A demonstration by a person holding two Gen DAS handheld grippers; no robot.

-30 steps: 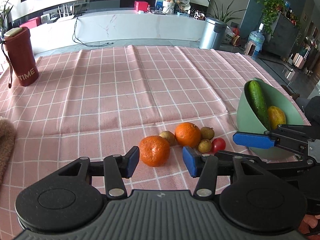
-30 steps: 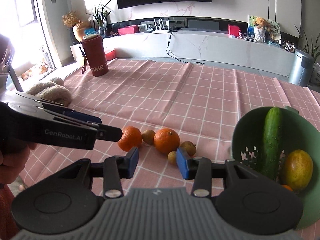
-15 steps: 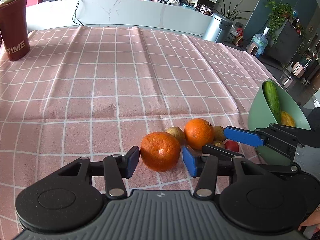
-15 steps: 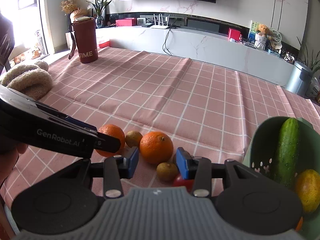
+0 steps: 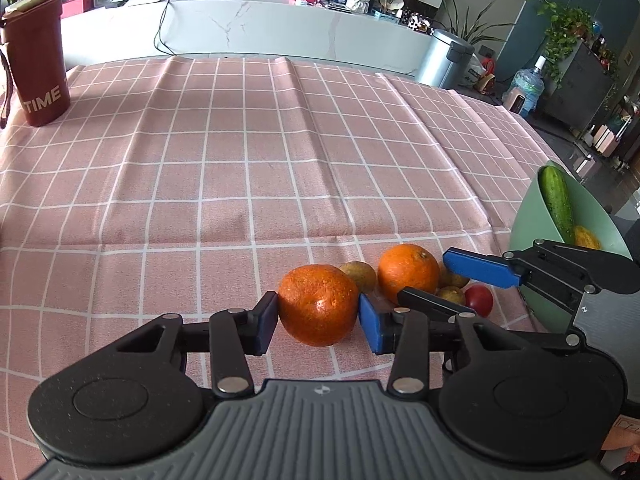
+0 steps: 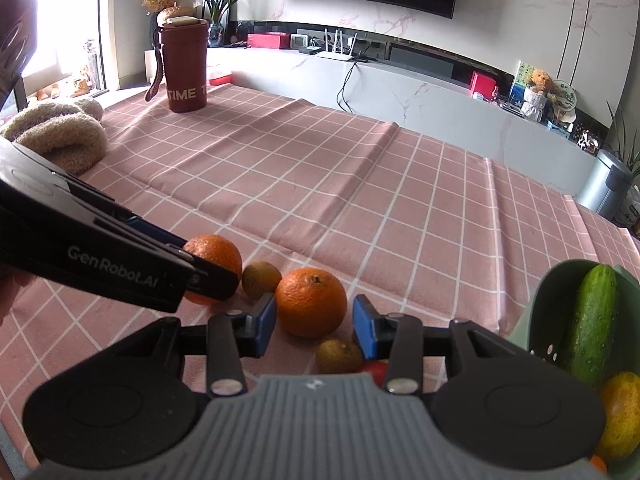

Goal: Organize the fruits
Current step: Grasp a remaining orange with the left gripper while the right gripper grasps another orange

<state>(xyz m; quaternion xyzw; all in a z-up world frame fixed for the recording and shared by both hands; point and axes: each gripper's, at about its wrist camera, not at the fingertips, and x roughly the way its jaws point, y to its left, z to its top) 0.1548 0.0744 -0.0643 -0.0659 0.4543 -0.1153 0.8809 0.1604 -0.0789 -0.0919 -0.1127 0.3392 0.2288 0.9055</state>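
Observation:
Two oranges lie on the pink checked cloth among small brown fruits (image 5: 360,276) and a red tomato (image 5: 479,299). My left gripper (image 5: 318,324) is closing on the nearer orange (image 5: 318,304); both blue pads touch its sides. In the right wrist view that same orange (image 6: 214,254) sits partly behind the left gripper's fingers. My right gripper (image 6: 314,324) stands open, its tips on either side of the near half of the second orange (image 6: 311,304), with a gap at the right pad. The green bowl (image 6: 540,308) holds a cucumber (image 6: 592,320) and a yellow fruit (image 6: 622,416).
A red tumbler (image 5: 38,64) marked TIME stands at the cloth's far left. A fuzzy beige bundle (image 6: 60,140) lies near the left edge. The bowl (image 5: 528,224) is at the table's right edge. One small brown fruit (image 6: 339,356) lies under the right gripper.
Both grippers came down and closer to the fruit. The left jaws narrowed until the pads met the nearer orange. The right gripper's tips reached the second orange, its jaws unchanged.

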